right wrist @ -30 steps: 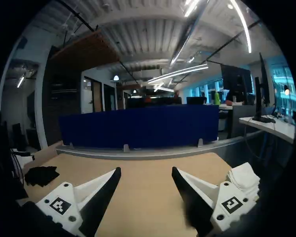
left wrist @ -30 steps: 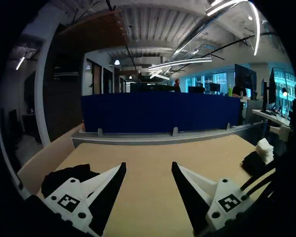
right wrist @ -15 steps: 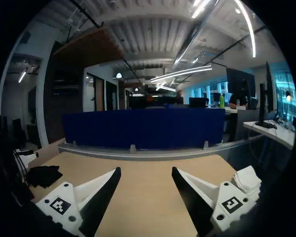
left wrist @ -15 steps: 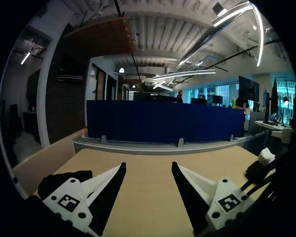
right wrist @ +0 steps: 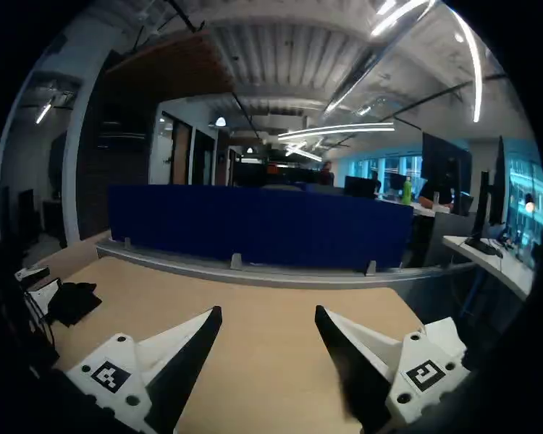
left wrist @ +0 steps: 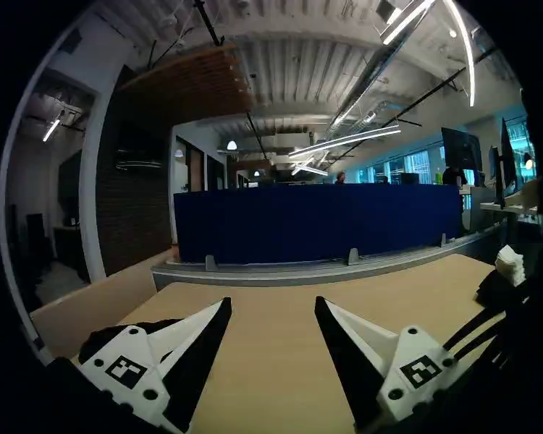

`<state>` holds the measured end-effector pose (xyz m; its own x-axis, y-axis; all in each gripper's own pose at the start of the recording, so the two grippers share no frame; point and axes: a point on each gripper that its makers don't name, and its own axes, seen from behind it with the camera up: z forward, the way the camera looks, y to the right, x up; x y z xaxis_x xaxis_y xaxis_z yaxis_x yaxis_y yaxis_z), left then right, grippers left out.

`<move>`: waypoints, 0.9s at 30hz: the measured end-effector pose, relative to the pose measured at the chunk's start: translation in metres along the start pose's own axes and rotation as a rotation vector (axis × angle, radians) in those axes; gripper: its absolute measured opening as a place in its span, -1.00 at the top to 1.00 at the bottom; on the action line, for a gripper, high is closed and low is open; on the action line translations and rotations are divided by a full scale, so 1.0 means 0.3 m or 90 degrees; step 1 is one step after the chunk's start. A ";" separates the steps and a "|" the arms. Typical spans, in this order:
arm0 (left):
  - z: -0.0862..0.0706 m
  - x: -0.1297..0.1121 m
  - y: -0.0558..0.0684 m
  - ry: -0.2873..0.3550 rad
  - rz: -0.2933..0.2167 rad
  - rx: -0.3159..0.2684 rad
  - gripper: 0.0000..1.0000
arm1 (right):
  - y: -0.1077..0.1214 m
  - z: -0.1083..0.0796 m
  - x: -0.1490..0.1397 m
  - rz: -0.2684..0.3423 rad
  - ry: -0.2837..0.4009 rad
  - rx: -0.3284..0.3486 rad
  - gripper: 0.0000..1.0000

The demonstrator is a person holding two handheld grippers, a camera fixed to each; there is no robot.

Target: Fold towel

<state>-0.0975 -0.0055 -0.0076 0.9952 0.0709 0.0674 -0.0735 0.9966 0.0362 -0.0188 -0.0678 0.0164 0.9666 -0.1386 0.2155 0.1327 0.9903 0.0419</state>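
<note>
Room, left gripper view: open office with a bare ceiling and long lamps [left wrist: 358, 137]. A blue partition [left wrist: 315, 220] stands along the far edge of a wooden table [left wrist: 271, 304].
Left gripper [left wrist: 271, 325]: jaws wide open, with nothing between them. Both fingers hang over bare wood.
Towel [left wrist: 510, 262]: white folded stack at the far right edge of the table. It lies on a dark cloth [left wrist: 497, 289], well apart from the fingers.
Black cloth [left wrist: 101, 340]: on the table at the left, partly hidden behind the left finger.
Cables [left wrist: 474, 334]: dark, low on the right, just beside the right finger.
Room, right gripper view: office with the partition [right wrist: 257, 224] behind the table [right wrist: 264, 304]. Monitors [right wrist: 438, 163] stand on desks at the right.
Right gripper [right wrist: 268, 325]: jaws wide open, holding nothing, over bare wood.
Towel [right wrist: 445, 334]: white, at the right side of the table, just behind the right finger and partly hidden by it. I cannot tell if they touch.
Black cloth [right wrist: 72, 302]: near the left edge of the table, well apart from the fingers.
</note>
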 end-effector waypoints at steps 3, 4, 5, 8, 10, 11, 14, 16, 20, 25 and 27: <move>0.005 -0.054 -0.003 0.001 -0.006 0.003 -0.70 | 0.004 0.021 -0.004 0.008 0.005 -0.008 -1.00; 0.007 -0.073 0.000 0.003 -0.007 0.004 -0.70 | 0.002 0.028 -0.008 0.011 0.007 -0.007 -1.00; 0.009 -0.090 0.002 0.005 -0.009 0.004 -0.70 | 0.000 0.034 -0.012 0.014 0.009 -0.006 -1.00; 0.020 -0.143 0.013 0.011 -0.015 0.001 -0.70 | -0.005 0.052 -0.030 0.015 0.014 -0.005 -1.00; 0.029 -0.179 0.019 0.015 -0.018 -0.001 -0.70 | -0.010 0.062 -0.047 0.011 0.015 -0.004 -1.00; 0.032 -0.195 0.021 0.017 -0.020 -0.001 -0.70 | -0.013 0.066 -0.056 0.007 0.015 -0.003 -1.00; 0.045 -0.246 0.017 0.020 -0.021 0.000 -0.70 | -0.020 0.076 -0.085 -0.006 0.012 -0.002 -1.00; 0.055 -0.275 0.010 0.020 -0.023 0.003 -0.70 | -0.024 0.079 -0.101 -0.013 0.010 -0.001 -1.00; 0.073 -0.305 -0.007 0.023 -0.029 0.008 -0.70 | -0.030 0.081 -0.118 -0.017 0.009 -0.001 -1.00; 0.089 -0.328 -0.020 0.025 -0.038 0.009 -0.70 | -0.028 0.090 -0.121 -0.018 0.011 -0.004 -1.00; 0.094 -0.341 -0.028 0.020 -0.041 0.011 -0.70 | -0.028 0.096 -0.120 -0.018 0.010 -0.004 -1.00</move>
<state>-0.2006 -0.0222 0.0132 0.9994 0.0082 0.0323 -0.0101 0.9983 0.0574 -0.0610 -0.0714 0.0364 0.9658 -0.1668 0.1983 0.1618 0.9860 0.0415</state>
